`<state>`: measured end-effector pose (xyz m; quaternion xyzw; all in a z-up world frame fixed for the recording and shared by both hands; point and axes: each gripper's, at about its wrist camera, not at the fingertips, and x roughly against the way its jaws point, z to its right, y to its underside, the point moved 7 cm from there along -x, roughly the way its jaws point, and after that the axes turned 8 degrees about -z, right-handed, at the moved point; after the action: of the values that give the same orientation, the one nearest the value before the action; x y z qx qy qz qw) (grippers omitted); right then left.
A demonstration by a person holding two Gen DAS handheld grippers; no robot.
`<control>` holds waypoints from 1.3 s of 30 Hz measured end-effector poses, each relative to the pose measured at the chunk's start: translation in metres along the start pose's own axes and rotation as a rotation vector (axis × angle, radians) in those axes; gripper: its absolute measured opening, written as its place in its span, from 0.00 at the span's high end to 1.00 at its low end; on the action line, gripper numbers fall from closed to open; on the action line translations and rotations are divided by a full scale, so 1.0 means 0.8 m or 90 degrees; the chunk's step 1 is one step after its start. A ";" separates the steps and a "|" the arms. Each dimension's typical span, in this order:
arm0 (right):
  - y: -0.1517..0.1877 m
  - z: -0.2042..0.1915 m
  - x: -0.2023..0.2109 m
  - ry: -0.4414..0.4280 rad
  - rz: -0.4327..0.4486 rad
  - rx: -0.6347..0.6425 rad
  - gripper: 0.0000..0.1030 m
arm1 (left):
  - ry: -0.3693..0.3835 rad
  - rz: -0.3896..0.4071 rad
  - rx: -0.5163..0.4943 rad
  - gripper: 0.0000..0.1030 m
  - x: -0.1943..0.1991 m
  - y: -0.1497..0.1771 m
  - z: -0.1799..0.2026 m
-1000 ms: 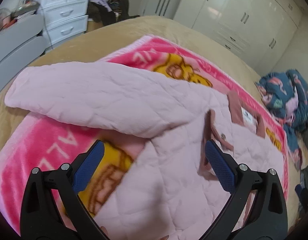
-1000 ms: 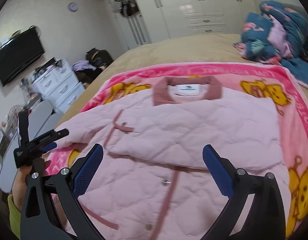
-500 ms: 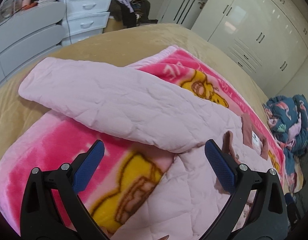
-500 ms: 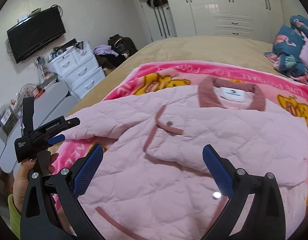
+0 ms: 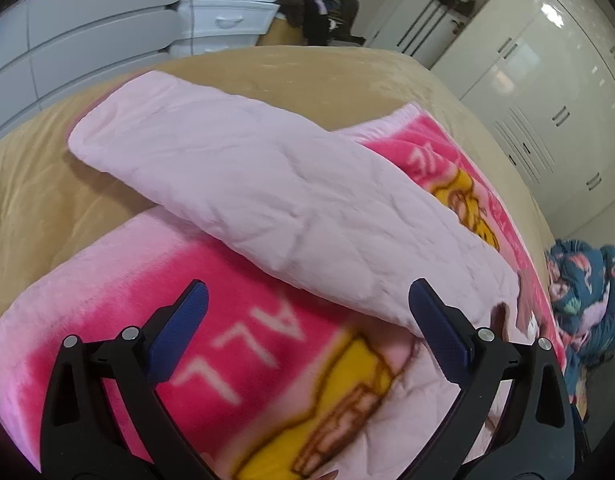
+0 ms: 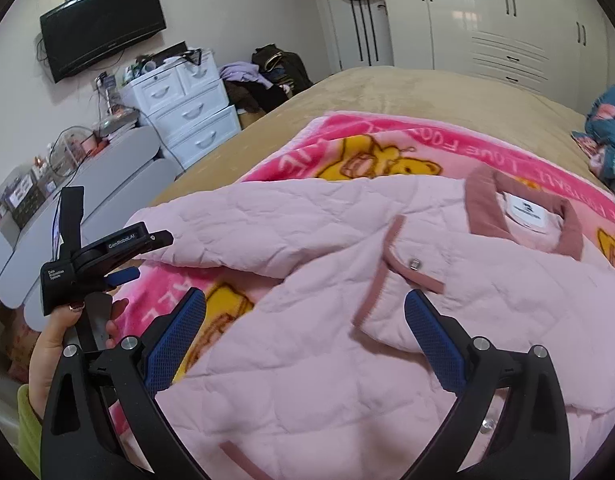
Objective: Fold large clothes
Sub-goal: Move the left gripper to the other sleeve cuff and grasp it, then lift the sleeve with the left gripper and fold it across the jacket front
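Note:
A pale pink quilted jacket [image 6: 347,280] lies face up on a pink cartoon blanket [image 6: 387,148] on the bed. Its dusty-rose collar [image 6: 483,204] points away from me. Its left sleeve [image 5: 267,200] stretches out sideways past the blanket edge onto the beige bedcover. My left gripper [image 5: 307,320] is open and empty, just short of the sleeve's near edge; it also shows in the right wrist view [image 6: 139,256] beside the sleeve end. My right gripper [image 6: 307,332] is open and empty above the jacket's front.
The beige bedcover [image 5: 327,76] surrounds the blanket. White drawers [image 6: 187,116] and grey furniture [image 5: 87,40] stand past the bed's left side. A blue patterned bundle [image 5: 587,292] lies at the bed's right. White wardrobes [image 6: 487,20] line the far wall.
Both grippers have swung left along the jacket. The left one now faces the outstretched sleeve instead of the jacket body. Both stayed open.

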<state>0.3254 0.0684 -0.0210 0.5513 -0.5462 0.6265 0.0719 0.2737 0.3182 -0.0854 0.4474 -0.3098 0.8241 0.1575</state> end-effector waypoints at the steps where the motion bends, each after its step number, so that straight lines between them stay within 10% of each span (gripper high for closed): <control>1: -0.004 -0.007 -0.006 -0.007 -0.004 0.005 0.04 | 0.001 0.000 0.012 0.09 -0.001 -0.003 -0.009; 24: 0.008 -0.022 -0.071 -0.019 -0.070 0.051 0.04 | 0.096 0.086 0.195 0.09 -0.049 -0.071 -0.110; 29: 0.015 -0.005 -0.063 -0.020 -0.062 0.024 0.04 | 0.085 0.123 0.162 0.85 -0.031 -0.077 -0.106; 39: 0.038 0.051 -0.008 -0.015 -0.022 -0.043 0.04 | 0.150 0.235 0.066 0.93 0.074 -0.090 -0.028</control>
<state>0.3320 0.0285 -0.0531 0.5655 -0.5581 0.5998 0.0949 0.2658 0.3863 -0.0184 0.2913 -0.3227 0.9004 0.0162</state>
